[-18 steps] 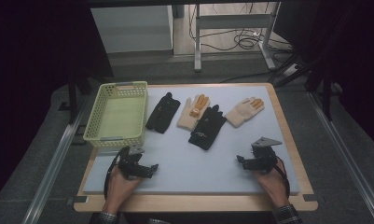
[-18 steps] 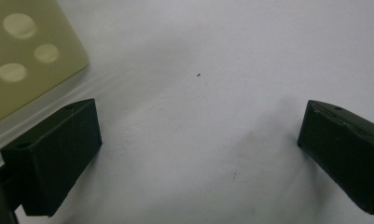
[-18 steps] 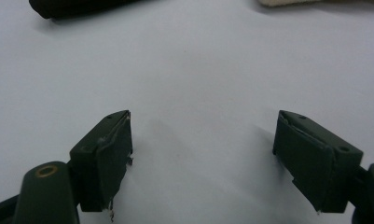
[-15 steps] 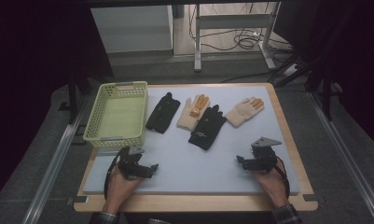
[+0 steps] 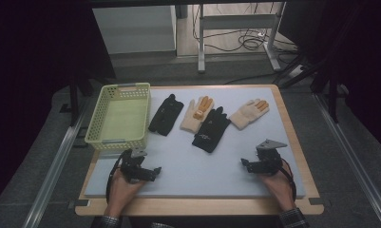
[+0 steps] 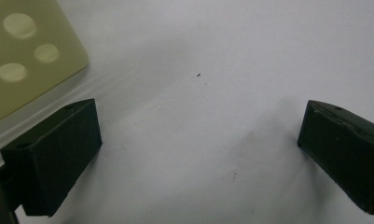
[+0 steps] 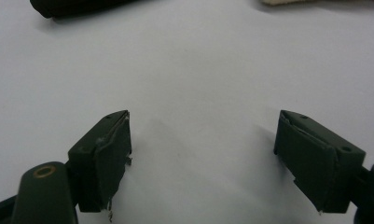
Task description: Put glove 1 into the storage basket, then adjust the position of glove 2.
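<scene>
Four gloves lie in a row across the far half of the mat: a black glove (image 5: 165, 115), a cream glove with orange fingers (image 5: 195, 114), a second black glove (image 5: 211, 129) and another cream glove (image 5: 249, 113). My left gripper (image 5: 151, 171) rests near the mat's front left, just in front of the basket. Its jaws (image 6: 198, 123) stand wide open over bare mat. My right gripper (image 5: 246, 164) rests at the front right, open, with nothing between its fingers (image 7: 203, 130). A black glove's edge (image 7: 72, 7) shows ahead of it.
A yellow-green perforated basket (image 5: 95, 124) stands empty at the mat's left; its corner (image 6: 31, 51) is close to my left jaw. The pale mat (image 5: 202, 166) lies on a wooden table (image 5: 202, 206). Dark floor, table legs and cables lie beyond.
</scene>
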Motion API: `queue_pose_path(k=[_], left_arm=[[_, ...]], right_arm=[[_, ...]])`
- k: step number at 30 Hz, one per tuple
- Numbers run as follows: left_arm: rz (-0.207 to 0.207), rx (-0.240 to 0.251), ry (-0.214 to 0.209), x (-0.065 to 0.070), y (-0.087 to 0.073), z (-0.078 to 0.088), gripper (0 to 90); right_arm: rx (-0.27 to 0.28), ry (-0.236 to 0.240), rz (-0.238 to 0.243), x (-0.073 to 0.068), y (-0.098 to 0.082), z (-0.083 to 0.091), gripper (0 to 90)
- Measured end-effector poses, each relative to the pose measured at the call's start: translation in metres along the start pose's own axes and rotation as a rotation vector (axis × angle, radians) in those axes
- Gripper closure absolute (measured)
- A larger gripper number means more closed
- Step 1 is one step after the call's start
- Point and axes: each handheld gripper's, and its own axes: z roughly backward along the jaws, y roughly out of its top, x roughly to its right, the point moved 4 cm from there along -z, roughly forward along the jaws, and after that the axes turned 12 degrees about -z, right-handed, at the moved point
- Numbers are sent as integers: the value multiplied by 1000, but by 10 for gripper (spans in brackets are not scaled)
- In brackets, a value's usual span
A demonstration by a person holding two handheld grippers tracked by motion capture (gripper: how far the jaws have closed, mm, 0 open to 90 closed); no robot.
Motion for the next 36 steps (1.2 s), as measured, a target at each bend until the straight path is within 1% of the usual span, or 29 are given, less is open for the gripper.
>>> queue_pose_path(k=[10,12,13,14,15,17,19,20,24,29,32,36], left_arm=[[0,0,0,0,0,0,0],[0,0,0,0,0,0,0],[0,1,1,0,0,0,0],[0,0,1,0,0,0,0],[0,0,1,0,0,0,0],[0,1,1,0,0,0,0],[0,1,1,0,0,0,0],[-1,1,1,0,0,0,0],[-1,1,2,0,0,0,0],[-1,2,2,0,0,0,0],[-1,2,2,0,0,0,0],[0,2,2,0,0,0,0]], right_arm=[[2,-6,-11,-1,1,1,195],[-1,-9,-13,-1,1,1,203],[-3,-9,-13,-2,1,1,232],[-2,8,-17,-3,3,2,264],[-8,17,-22,-4,4,3,268],[-9,24,-26,-6,5,2,273],[-11,18,-18,-7,7,2,276],[-3,29,-26,-9,10,1,279],[4,36,-25,-11,15,0,285],[-1,58,-26,-14,21,-3,292],[-8,71,-22,-14,27,-7,319],[-2,81,-23,-15,34,-11,344]])
